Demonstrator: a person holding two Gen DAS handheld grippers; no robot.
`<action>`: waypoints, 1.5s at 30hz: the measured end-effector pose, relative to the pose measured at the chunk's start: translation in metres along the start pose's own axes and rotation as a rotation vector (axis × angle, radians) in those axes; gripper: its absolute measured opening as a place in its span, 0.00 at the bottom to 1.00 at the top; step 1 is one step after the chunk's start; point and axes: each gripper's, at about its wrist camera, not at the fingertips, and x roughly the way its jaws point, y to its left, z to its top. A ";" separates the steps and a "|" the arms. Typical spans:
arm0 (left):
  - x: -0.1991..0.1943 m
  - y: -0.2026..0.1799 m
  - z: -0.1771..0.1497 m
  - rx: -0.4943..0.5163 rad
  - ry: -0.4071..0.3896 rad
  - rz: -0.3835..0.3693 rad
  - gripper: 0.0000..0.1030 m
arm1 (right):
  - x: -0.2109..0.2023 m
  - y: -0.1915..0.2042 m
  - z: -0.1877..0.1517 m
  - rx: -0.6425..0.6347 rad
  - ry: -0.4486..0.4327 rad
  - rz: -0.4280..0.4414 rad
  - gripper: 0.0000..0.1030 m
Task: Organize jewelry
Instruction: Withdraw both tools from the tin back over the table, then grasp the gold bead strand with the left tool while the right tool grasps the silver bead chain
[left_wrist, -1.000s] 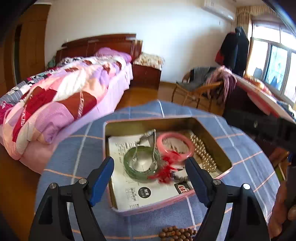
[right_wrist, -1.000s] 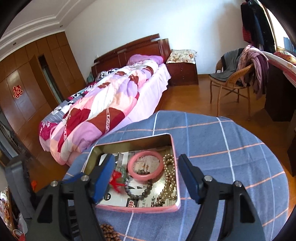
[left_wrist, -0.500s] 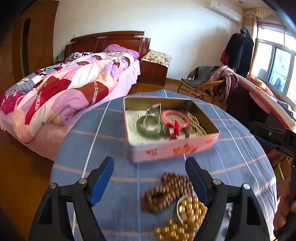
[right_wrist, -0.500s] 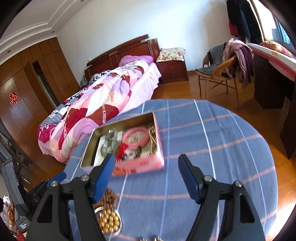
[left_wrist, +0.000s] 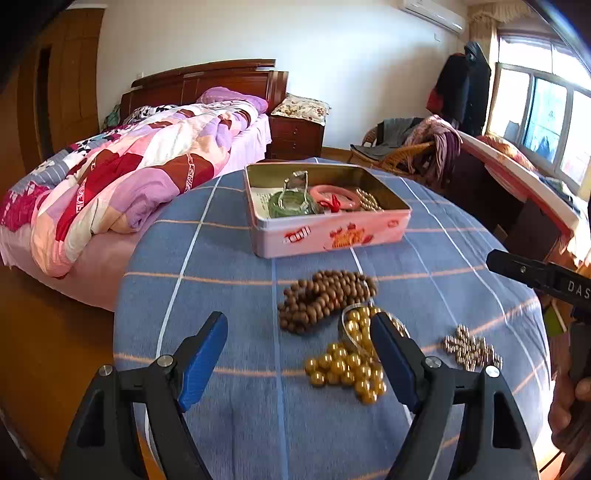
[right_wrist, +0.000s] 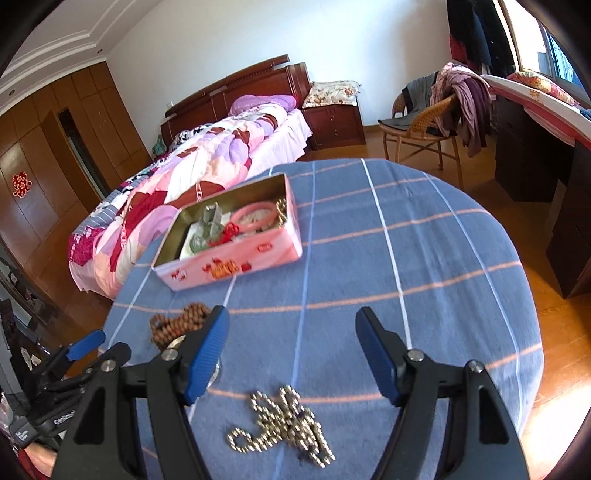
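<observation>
The pink tin is sitting open on the blue checked surface, holding a green bangle and pink bangle. Nearer, brown beads, gold beads and a silver chain are lying loose. The left gripper and right gripper are hovering, 2 sets of jaws spread, pinching nothing.

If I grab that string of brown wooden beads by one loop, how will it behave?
The string of brown wooden beads lies in a slack heap on the blue checked tablecloth, so it is probably floppy and would dangle. The round beads look smooth, so they may slip. It seems light.
</observation>
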 end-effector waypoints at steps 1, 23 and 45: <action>-0.001 -0.001 -0.002 0.005 0.002 -0.002 0.77 | 0.000 -0.001 -0.003 -0.001 0.006 -0.003 0.73; 0.035 -0.029 -0.025 0.131 0.156 -0.069 0.77 | -0.004 -0.005 -0.023 0.001 0.044 0.005 0.73; -0.010 -0.016 -0.012 0.096 0.016 -0.201 0.10 | -0.008 -0.024 -0.020 0.069 0.041 -0.012 0.73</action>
